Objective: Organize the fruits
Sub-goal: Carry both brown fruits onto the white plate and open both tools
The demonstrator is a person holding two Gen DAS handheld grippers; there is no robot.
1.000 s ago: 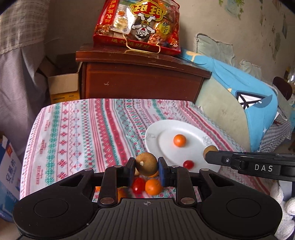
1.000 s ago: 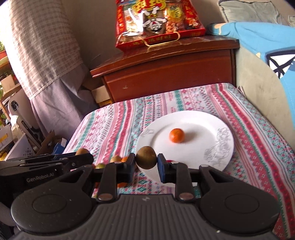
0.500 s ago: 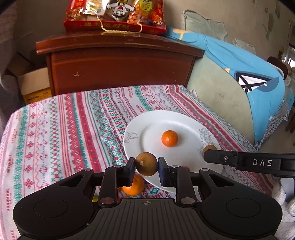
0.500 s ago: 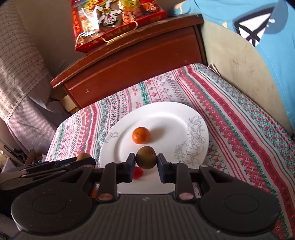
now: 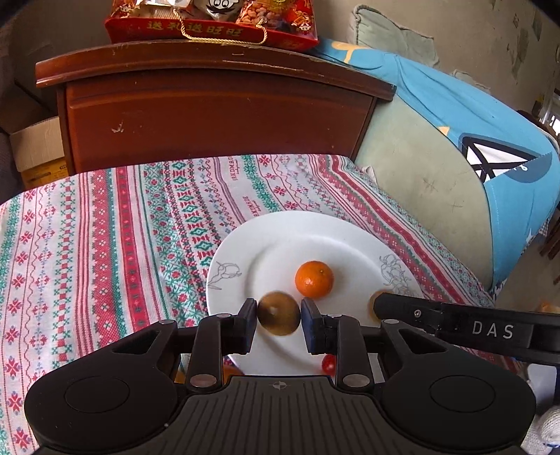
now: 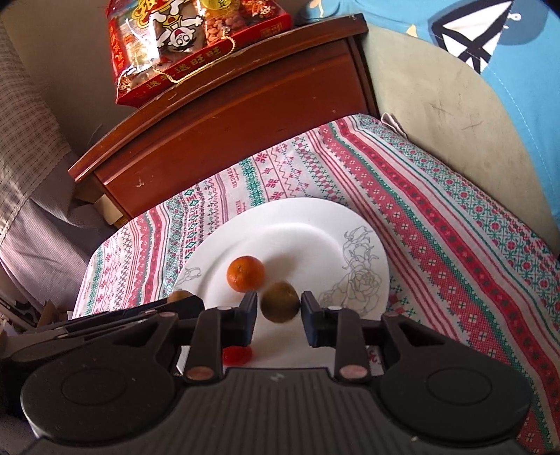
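Note:
A white plate (image 5: 280, 234) (image 6: 315, 224) lies on the striped tablecloth and holds an orange tangerine (image 5: 314, 279) (image 6: 245, 273) and a red cherry tomato (image 5: 328, 364) (image 6: 237, 355) near its front rim. My left gripper (image 5: 279, 323) holds a brown round fruit (image 5: 279, 313) over the plate's front; the jaws look slightly parted and the fruit is blurred. My right gripper (image 6: 279, 316) holds another brown fruit (image 6: 280, 306) the same way, just right of the tangerine. Each gripper shows in the other's view.
A wooden cabinet (image 5: 210, 105) stands behind the table with a red snack bag (image 5: 210, 21) on top. A blue-covered cushion (image 5: 490, 140) lies to the right. An orange fruit (image 5: 231, 371) peeks from under my left gripper, off the plate.
Both grippers have moved forward over the plate with their brown fruits. The jaws of both now look a little wider, and both fruits are blurred as if slipping free.

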